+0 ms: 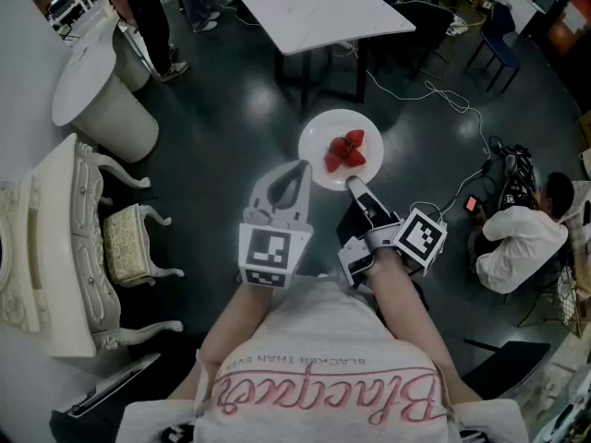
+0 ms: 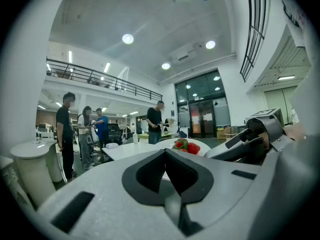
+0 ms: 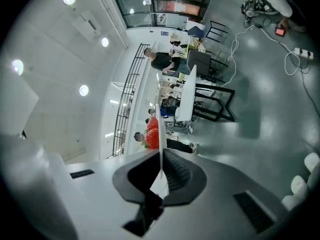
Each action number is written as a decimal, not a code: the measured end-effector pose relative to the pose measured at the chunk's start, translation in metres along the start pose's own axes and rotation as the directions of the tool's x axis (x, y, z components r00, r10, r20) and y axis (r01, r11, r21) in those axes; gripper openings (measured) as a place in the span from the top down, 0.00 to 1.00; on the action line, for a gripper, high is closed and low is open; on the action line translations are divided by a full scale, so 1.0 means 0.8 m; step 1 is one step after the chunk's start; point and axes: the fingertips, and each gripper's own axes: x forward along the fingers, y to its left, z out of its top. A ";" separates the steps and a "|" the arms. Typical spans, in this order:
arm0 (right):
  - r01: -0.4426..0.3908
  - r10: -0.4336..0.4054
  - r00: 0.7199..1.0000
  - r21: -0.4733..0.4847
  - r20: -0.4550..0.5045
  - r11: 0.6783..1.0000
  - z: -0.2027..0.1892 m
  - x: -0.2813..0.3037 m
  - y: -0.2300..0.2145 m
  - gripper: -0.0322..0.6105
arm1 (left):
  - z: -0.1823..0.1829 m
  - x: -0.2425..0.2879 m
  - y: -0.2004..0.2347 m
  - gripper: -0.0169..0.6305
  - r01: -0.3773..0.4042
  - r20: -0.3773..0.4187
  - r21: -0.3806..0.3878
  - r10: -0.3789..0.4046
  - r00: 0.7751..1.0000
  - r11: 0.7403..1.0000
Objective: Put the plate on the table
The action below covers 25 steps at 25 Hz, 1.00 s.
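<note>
Head view, plate: round white plate (image 1: 319, 142) carried in the air over the dark floor (image 1: 222, 109), not yet down
Head view, load: red strawberries (image 1: 347, 149) piled at the plate's centre
Head view, right gripper (image 1: 354, 185): pinches the near rim only
Head view, left gripper (image 1: 298, 168): just beside the rim, carrying nothing
Head view, target: white square worktop (image 1: 323, 12) ahead, well apart from the plate
Left gripper view, fingers: closed together on nothing (image 2: 165, 156); plate (image 2: 204, 145) and strawberries (image 2: 186, 145) lie beyond them
Right gripper view, fingers: clamped on the thin plate edge (image 3: 159, 134), which runs out from between them; strawberries (image 3: 152, 132) sit on one face
Right gripper view, target: worktop (image 3: 189, 96) far off
Risk, tilt: a one-sided rim hold could let the plate sag, so the strawberries might roll off
Risk, slip: the smooth rim may slide out of the fingers during the carry
Risk, landing: plate could clip the worktop edge if brought in too low
</note>
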 end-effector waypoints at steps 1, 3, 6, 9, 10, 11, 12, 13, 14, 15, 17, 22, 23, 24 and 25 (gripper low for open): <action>0.001 -0.001 1.000 0.000 -0.003 1.000 0.000 0.001 0.000 0.93 | 0.000 0.001 -0.001 0.97 0.001 0.001 0.001 -0.001 1.000 1.000; 0.003 -0.003 1.000 0.000 -0.009 1.000 0.000 0.002 -0.001 0.93 | 0.001 0.003 -0.004 0.97 0.002 0.002 0.002 -0.002 1.000 1.000; 0.001 -0.001 1.000 -0.004 -0.014 1.000 0.000 0.002 -0.002 0.93 | -0.002 0.004 -0.004 0.97 0.003 0.004 -0.005 -0.003 1.000 1.000; -0.001 0.001 1.000 -0.001 -0.012 1.000 0.002 0.001 -0.004 0.93 | -0.001 0.005 -0.005 0.97 -0.001 0.011 -0.008 0.001 1.000 1.000; -0.001 0.001 1.000 0.000 -0.013 1.000 0.005 0.000 -0.004 0.93 | 0.001 0.006 -0.008 0.97 -0.003 0.014 -0.008 0.003 1.000 1.000; -0.001 0.001 1.000 0.001 -0.015 1.000 0.007 -0.002 -0.005 0.93 | 0.002 0.007 -0.011 0.97 -0.004 0.015 -0.008 0.004 1.000 1.000; 0.001 -0.001 1.000 0.001 -0.016 1.000 0.008 -0.003 -0.006 0.93 | 0.002 0.008 -0.014 0.97 -0.004 0.016 -0.007 0.004 1.000 1.000; 0.005 -0.005 1.000 0.003 -0.017 1.000 0.008 -0.003 -0.008 0.93 | 0.001 0.007 -0.015 0.97 -0.001 0.017 -0.005 0.001 1.000 1.000; 0.012 -0.012 1.000 0.008 -0.017 1.000 0.007 -0.002 -0.011 0.93 | 0.000 0.007 -0.015 0.97 0.003 0.017 -0.003 -0.003 1.000 1.000; 0.022 -0.021 1.000 0.015 -0.017 1.000 0.006 -0.002 -0.015 0.93 | -0.003 0.006 -0.016 0.97 0.007 0.018 -0.001 -0.007 1.000 1.000; 0.042 -0.042 0.999 0.029 -0.022 0.999 0.006 -0.003 -0.026 0.93 | -0.012 0.005 -0.016 0.97 0.001 0.016 -0.009 -0.001 1.000 1.000; 0.026 -0.024 0.999 0.043 -0.039 0.999 0.033 -0.018 -0.038 0.93 | -0.020 0.021 -0.034 0.97 -0.040 -0.008 -0.031 0.040 0.999 0.999; 0.016 -0.014 0.999 0.045 -0.039 0.999 0.046 -0.022 -0.040 0.93 | -0.018 0.030 -0.042 0.97 -0.046 -0.011 -0.029 0.046 0.999 0.999; 0.008 -0.006 0.999 0.048 -0.039 0.999 0.056 -0.023 -0.041 0.93 | -0.016 0.038 -0.047 0.97 -0.052 -0.012 -0.027 0.052 0.999 0.998; 0.002 0.000 0.999 0.050 -0.041 0.999 0.063 -0.020 -0.042 0.93 | -0.016 0.044 -0.047 0.97 -0.057 -0.013 -0.028 0.056 0.998 0.998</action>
